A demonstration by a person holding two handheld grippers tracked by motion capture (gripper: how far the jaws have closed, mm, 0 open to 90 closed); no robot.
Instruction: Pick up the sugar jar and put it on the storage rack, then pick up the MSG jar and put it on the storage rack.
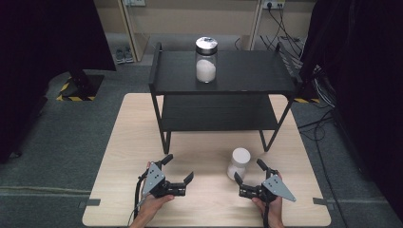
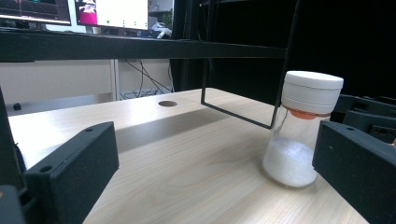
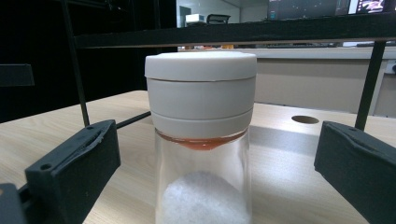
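Tipping is probably the main risk here, since the small jar [image 1: 238,163] is tall, narrow and top-heavy looking with that chunky white lid [image 3: 201,88], and it's parked right out on the open bench [image 1: 133,142] in front of the black rack [image 1: 223,78]. If it gets clipped by one finger before the other, it could easily be knocked over or shoved sideways across the smooth wood. Glass is slippery too, so a pinch placed too high on the lid or too low on the rounded base might let it squirt out. The rack's front leg [image 1: 269,135] sits near the jar as well, so a wide swing could be caught on it.

The right gripper [image 1: 254,176] is held wide open with nothing in it, its fingers [image 3: 74,163] spread either side of the jar but not touching it, judging by the right gripper view. The left gripper [image 1: 177,172] is open and empty too, well apart from the jar, off to the other side of the bench.

As for looks: a clear glass body, white grainy powder (salt or sugar, can't be told) filling roughly the bottom part, a thin orange seal under the lid. A bigger jar [image 1: 206,59] with a dark metal cap is parked on the rack's top shelf.
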